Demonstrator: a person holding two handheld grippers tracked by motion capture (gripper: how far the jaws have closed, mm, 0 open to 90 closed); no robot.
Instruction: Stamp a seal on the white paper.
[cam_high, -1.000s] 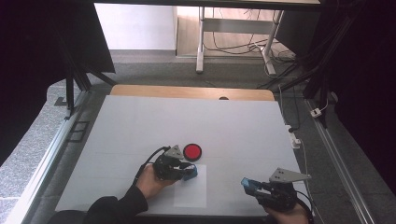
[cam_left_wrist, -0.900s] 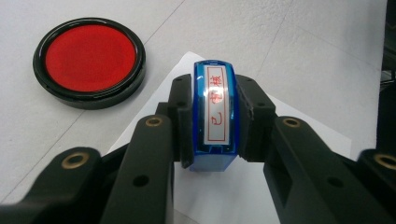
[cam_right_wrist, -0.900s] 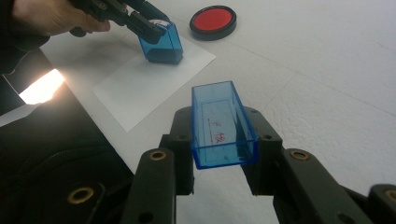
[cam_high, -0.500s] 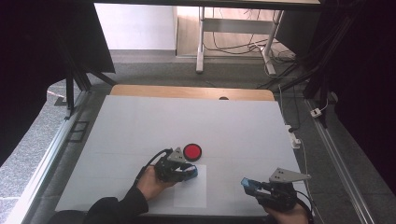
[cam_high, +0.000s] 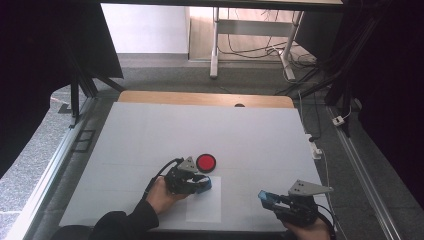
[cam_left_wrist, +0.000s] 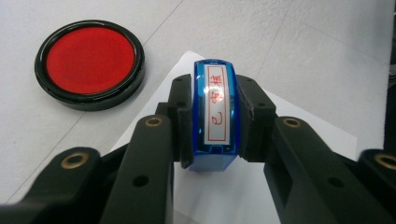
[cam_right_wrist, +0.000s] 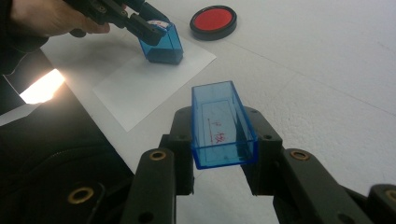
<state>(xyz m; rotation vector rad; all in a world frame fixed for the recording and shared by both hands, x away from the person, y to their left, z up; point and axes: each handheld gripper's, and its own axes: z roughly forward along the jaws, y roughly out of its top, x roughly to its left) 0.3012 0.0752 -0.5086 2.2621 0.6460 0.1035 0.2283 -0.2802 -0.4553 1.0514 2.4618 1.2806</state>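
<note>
My left gripper (cam_left_wrist: 215, 116) is shut on a blue stamp (cam_left_wrist: 215, 112) with red characters on its white top label. The stamp (cam_right_wrist: 162, 44) stands base-down on a white sheet of paper (cam_right_wrist: 140, 79), near that sheet's far corner. A round red ink pad (cam_left_wrist: 88, 63) in a black case lies just beyond the paper. In the high view the left gripper (cam_high: 202, 184) sits by the ink pad (cam_high: 206, 162). My right gripper (cam_right_wrist: 223, 133) is shut on the stamp's clear blue cap (cam_right_wrist: 222, 123), held above the table at the near right (cam_high: 267, 198).
The white table (cam_high: 210, 130) has a wooden strip along its far edge. A person's hand (cam_right_wrist: 46, 16) holds the left gripper. Metal rails run along both table sides, and cables lie on the floor beyond.
</note>
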